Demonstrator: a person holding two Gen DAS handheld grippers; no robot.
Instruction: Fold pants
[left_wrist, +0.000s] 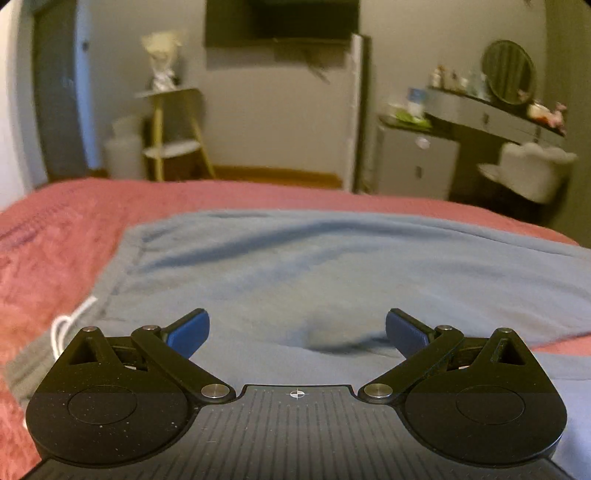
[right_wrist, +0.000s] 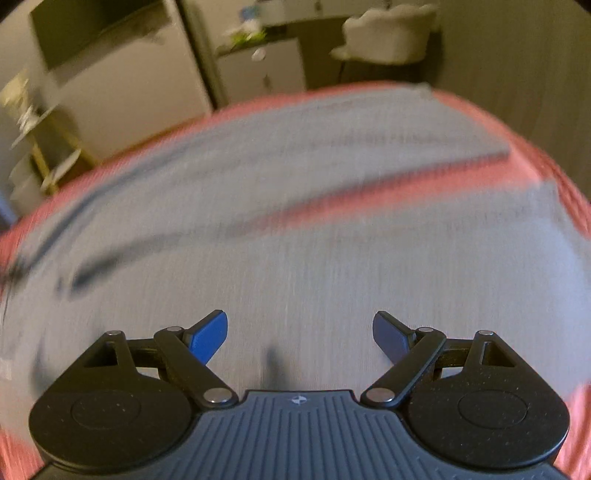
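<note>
Nearest the lenses, left tool (left_wrist: 297, 332) and right tool (right_wrist: 300, 338): jaws spread wide, nothing held. Beneath them the light blue-grey soft fabric pants (left_wrist: 332, 269) lie flat on the pink-red textured bedspread (left_wrist: 44, 258), legs apart. No fold visible; all folding judged outstanding.

Soft matt blue-grey cloth pants (left_wrist: 332, 266) on a fuzzy red bedspread (left_wrist: 48, 258)

Bedroom around a red bed

Red blanket (left_wrist: 48, 236) covers the bed; a white cable (left_wrist: 70, 319) lies on it. Beyond: stand (left_wrist: 173, 129), TV (left_wrist: 280, 22), round mirror (left_wrist: 509, 72), white chair (left_wrist: 532, 170).
</note>
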